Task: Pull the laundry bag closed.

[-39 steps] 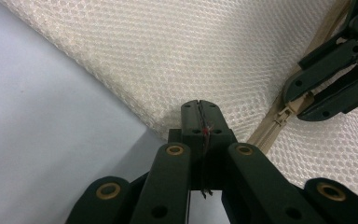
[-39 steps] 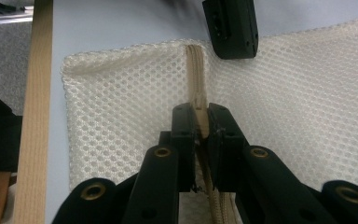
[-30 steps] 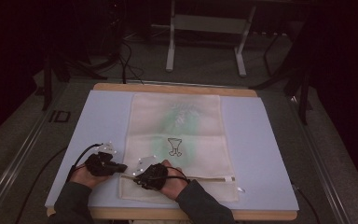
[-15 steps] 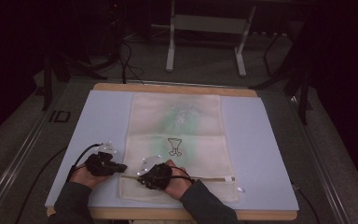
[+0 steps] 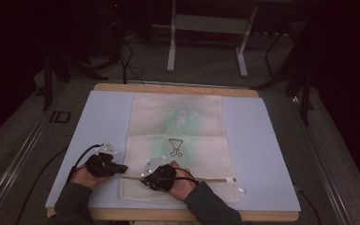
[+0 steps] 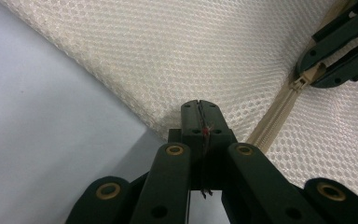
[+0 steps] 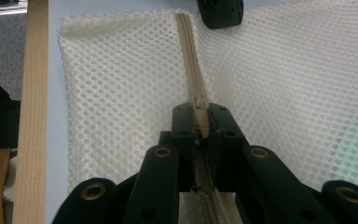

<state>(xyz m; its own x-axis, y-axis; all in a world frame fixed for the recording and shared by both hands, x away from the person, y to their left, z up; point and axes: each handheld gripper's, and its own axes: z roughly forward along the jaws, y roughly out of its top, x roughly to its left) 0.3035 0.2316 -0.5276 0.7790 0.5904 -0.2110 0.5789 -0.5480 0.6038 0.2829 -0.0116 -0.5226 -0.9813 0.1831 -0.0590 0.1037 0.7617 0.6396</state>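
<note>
Pinching mesh bag (image 6: 177, 56) edge: left gripper (image 6: 199, 106) | right gripper (image 7: 201, 114) clamps zipper (image 7: 189, 56)

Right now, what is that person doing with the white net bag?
A person is working the zipper of a flat mesh bag on a pale blue table. The left hand-held gripper is clamped on the bag's corner at the zipper's end, pinning it down. The right hand-held gripper is closed on the zipper's slider, close to that same end.
</note>
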